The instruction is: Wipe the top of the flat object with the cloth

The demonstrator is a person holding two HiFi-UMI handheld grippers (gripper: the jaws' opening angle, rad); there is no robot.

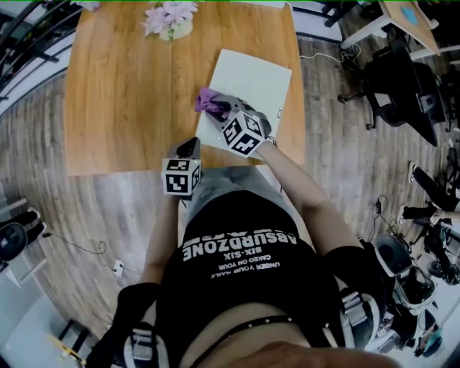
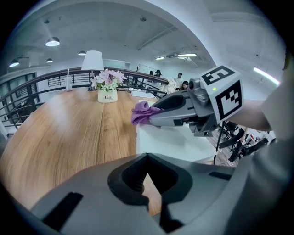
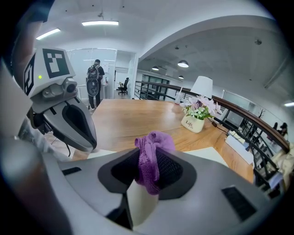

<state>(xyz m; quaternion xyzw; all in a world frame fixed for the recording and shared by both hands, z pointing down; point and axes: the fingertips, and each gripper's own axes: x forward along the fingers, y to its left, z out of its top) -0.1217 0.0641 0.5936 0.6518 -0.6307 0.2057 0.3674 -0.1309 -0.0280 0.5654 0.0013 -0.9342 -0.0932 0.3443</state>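
A flat white board [image 1: 251, 86] lies on the wooden table [image 1: 122, 93], near its front right corner. My right gripper [image 1: 213, 108] is shut on a purple cloth [image 1: 207, 99] and holds it over the board's left edge. In the right gripper view the cloth [image 3: 151, 156] is bunched between the jaws. The left gripper view shows the cloth [image 2: 141, 112] at the board's [image 2: 170, 144] near-left side. My left gripper [image 1: 188, 147] hovers at the table's front edge, just left of the board, shut with nothing in it.
A white pot of pink flowers [image 1: 169, 20] stands at the table's far edge. A white lamp [image 2: 93, 62] and a railing lie beyond. Office chairs [image 1: 392, 93] and cables sit on the floor to the right. People stand far off.
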